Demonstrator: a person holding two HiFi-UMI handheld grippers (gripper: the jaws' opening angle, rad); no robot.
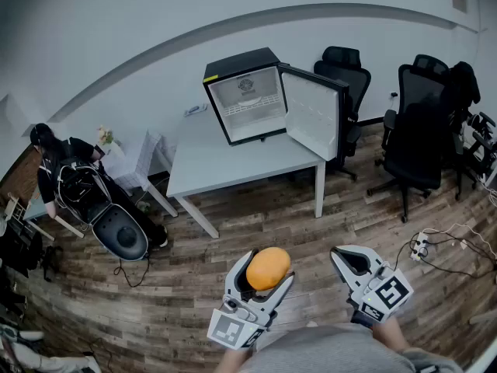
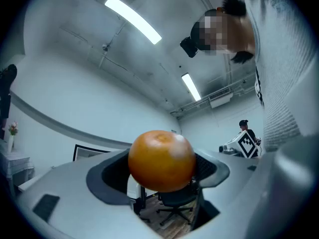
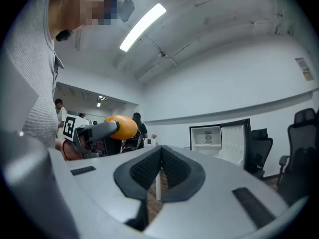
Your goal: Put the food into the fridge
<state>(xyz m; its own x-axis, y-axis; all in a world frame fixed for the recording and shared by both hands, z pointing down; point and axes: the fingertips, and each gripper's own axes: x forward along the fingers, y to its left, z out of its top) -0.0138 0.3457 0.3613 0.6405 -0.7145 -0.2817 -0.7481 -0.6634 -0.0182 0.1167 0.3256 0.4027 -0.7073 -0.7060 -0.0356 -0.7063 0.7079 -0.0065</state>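
My left gripper (image 1: 268, 274) is shut on an orange (image 1: 268, 268), held above the floor in front of me. The left gripper view shows the orange (image 2: 161, 160) pressed between both dark pads. My right gripper (image 1: 351, 264) hovers to the right of it with its jaws together and nothing in them; in its own view the pads (image 3: 158, 169) meet, and the orange (image 3: 121, 126) shows at the left. A small black fridge (image 1: 247, 95) stands on a white table (image 1: 233, 165) further ahead, its door (image 1: 314, 113) swung open to the right and its white inside showing.
Black office chairs (image 1: 419, 127) stand right of the table, one (image 1: 347, 84) behind the fridge door. A seated person in black (image 1: 58, 165) and a dark bag (image 1: 116, 224) are at the left. Cables and a power strip (image 1: 421, 245) lie on the wooden floor at the right.
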